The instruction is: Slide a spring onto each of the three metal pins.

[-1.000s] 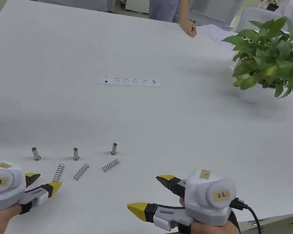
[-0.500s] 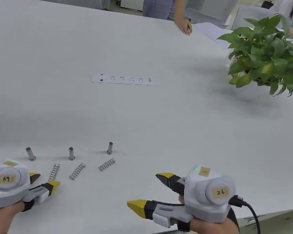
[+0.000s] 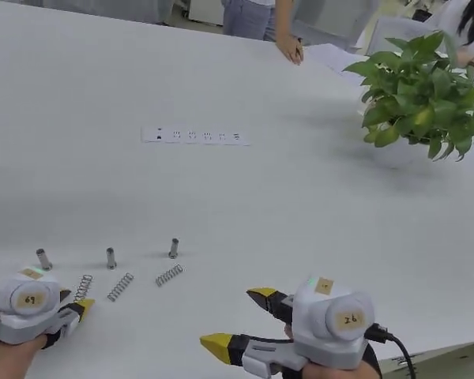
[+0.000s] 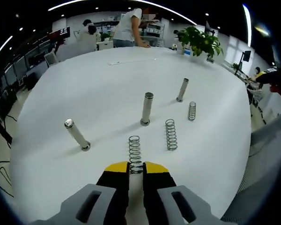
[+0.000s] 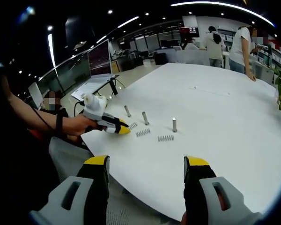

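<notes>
Three short metal pins (image 3: pixel 43 259) (image 3: pixel 110 257) (image 3: pixel 174 248) stand in a row on the white table. A loose spring lies just in front of each: left spring (image 3: pixel 83 287), middle spring (image 3: pixel 120 287), right spring (image 3: pixel 169 275). In the left gripper view, my left gripper (image 4: pixel 136 166) has its yellow tips drawn close around the near end of the left spring (image 4: pixel 135 152), which lies flat on the table. The pins (image 4: pixel 76 134) (image 4: pixel 146 108) (image 4: pixel 182 90) rise beyond it. My right gripper (image 3: pixel 238 319) hangs wide open over the table's near edge, holding nothing.
A white power strip (image 3: pixel 193 136) lies mid-table. A potted plant (image 3: pixel 419 91) stands at the far right. A person's hand (image 3: pixel 288 49) rests on the far edge. The table's near edge runs just under the right gripper (image 5: pixel 147 161).
The left gripper's jaws, open a second ago, have closed in on the near end of the left spring. The right gripper has stayed open and hardly moved. The head camera shifted.
</notes>
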